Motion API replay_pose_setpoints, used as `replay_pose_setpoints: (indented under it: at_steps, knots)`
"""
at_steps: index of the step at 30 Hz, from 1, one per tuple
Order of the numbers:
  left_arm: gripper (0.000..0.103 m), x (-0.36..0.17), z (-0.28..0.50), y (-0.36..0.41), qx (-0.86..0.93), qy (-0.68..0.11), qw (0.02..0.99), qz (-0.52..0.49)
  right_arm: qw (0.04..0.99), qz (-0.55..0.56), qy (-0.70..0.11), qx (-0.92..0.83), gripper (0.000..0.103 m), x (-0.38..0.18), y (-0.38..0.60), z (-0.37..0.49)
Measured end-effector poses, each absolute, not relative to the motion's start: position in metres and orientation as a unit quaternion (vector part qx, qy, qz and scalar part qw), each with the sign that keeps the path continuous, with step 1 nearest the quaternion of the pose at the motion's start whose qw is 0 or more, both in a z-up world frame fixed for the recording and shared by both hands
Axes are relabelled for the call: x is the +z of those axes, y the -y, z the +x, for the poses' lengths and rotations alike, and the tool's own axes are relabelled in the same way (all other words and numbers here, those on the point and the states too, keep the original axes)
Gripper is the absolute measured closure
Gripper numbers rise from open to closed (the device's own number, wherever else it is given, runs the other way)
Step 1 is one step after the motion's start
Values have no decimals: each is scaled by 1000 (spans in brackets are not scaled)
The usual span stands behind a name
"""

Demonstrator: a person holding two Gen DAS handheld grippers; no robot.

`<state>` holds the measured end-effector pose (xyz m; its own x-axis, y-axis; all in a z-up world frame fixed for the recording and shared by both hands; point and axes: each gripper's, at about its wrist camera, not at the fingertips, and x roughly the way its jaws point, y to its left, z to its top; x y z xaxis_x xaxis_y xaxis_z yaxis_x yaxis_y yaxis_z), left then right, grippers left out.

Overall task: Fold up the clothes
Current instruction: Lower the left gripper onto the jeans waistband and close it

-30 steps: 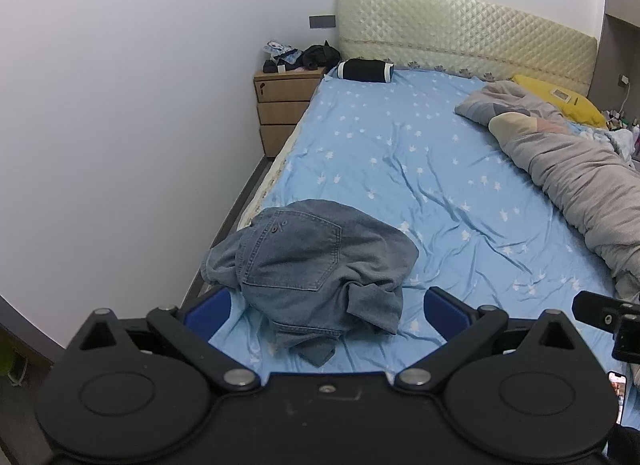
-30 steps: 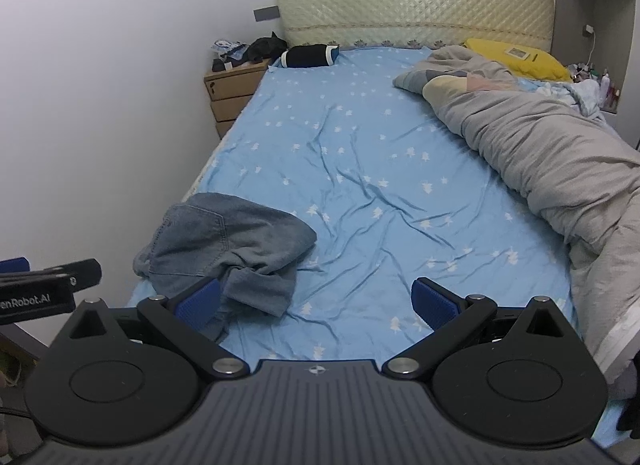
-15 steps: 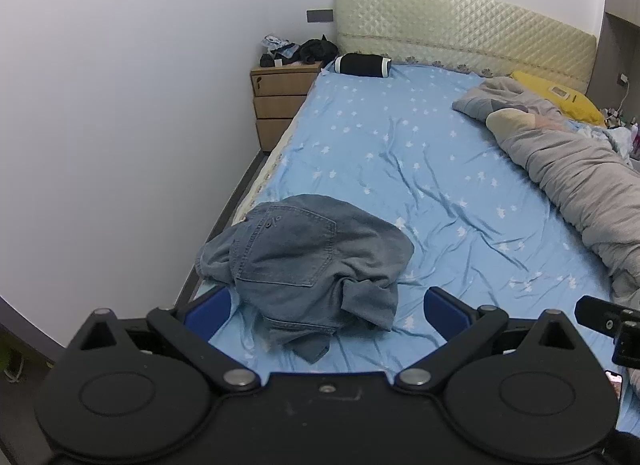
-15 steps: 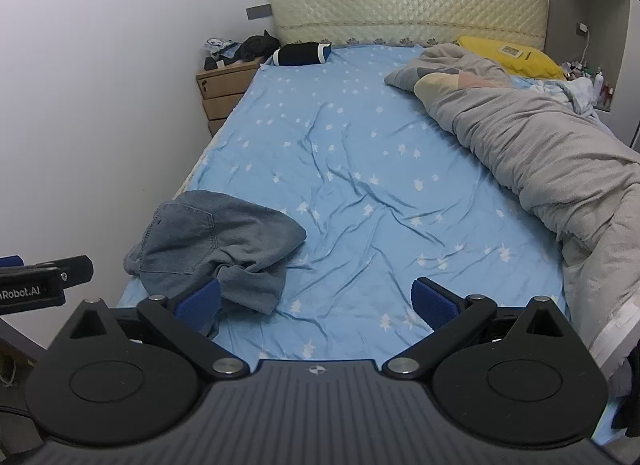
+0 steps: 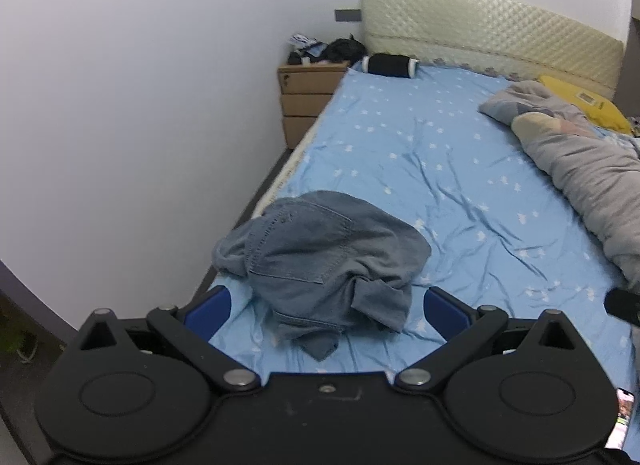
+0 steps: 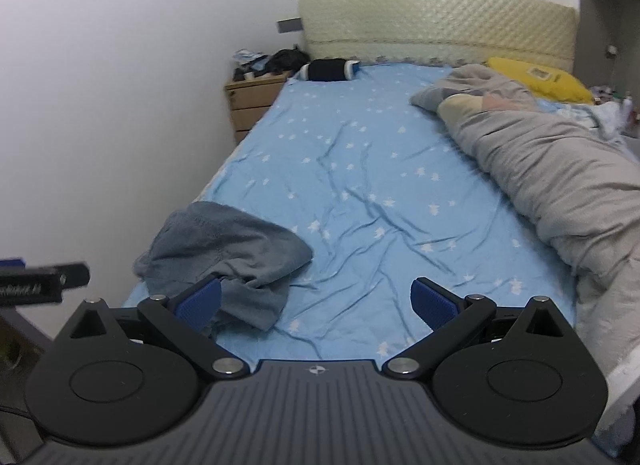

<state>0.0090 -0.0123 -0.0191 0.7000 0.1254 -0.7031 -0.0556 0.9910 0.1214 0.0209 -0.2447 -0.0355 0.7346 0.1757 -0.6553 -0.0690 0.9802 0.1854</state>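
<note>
White walls close in a bedroom where both grippers hover over the foot of a bed (image 5: 440, 169) with a star-printed blue sheet. Left gripper (image 5: 326, 307): jaws spread wide, empty, framing the near edge of a crumpled pair of jeans (image 5: 320, 257) that lies dead ahead at 12 o'clock, by the bed's left edge. Right gripper (image 6: 316, 301): jaws also wide apart and empty, with the jeans at 10 o'clock, partly behind its left finger. Further out, a grey duvet (image 6: 552, 181) runs along 2 o'clock, and a wooden nightstand (image 5: 306, 99) stands at 11 o'clock beside the headboard (image 6: 436, 21). To start well, I would pinch the waistband with one gripper and a leg hem with the other, then draw the heap flat onto the bare sheet towards 1 o'clock before folding.
</note>
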Motion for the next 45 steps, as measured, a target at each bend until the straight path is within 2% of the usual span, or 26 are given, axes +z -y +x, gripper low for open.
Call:
replay_pose_setpoints:
  at_steps: [9,13,18,20,21,28,31,36,39,41,43,45]
  knots:
    - [1,-34,26,-2,90,-426,900,-8,913,102,-367,149,2,-46,251,33]
    - [1,-40,43,-29,90,-431,897,-35,911,92,-368,161,2,-49,228,48]
    - [1,-56,85,-68,72,-430,900,-20,906,78,-382,168,5,-58,187,76]
    - [5,-66,107,-85,57,-432,900,-15,906,70,-387,158,8,-61,169,85]
    - [11,-71,119,-93,50,-433,900,-13,906,65,-389,151,11,-62,160,90]
    - [12,-118,216,-142,-30,-441,897,-1,900,80,-422,73,11,-73,112,120]
    - [19,-144,251,-157,-55,-450,892,0,892,91,-440,36,12,-77,102,125]
    - [22,-188,290,-172,-87,-469,879,-6,885,80,-458,-10,12,-81,96,126]
    - [28,-215,307,-173,-84,-491,867,-2,882,79,-463,-36,12,-83,97,128]
    - [27,-231,312,-171,-82,-496,864,5,880,78,-467,-47,12,-88,96,134]
    - [29,-244,318,-182,-75,-507,858,-42,877,77,-471,-50,13,-90,96,134]
    - [31,-252,320,-193,-64,-510,852,-96,874,82,-478,-40,19,-92,96,136]
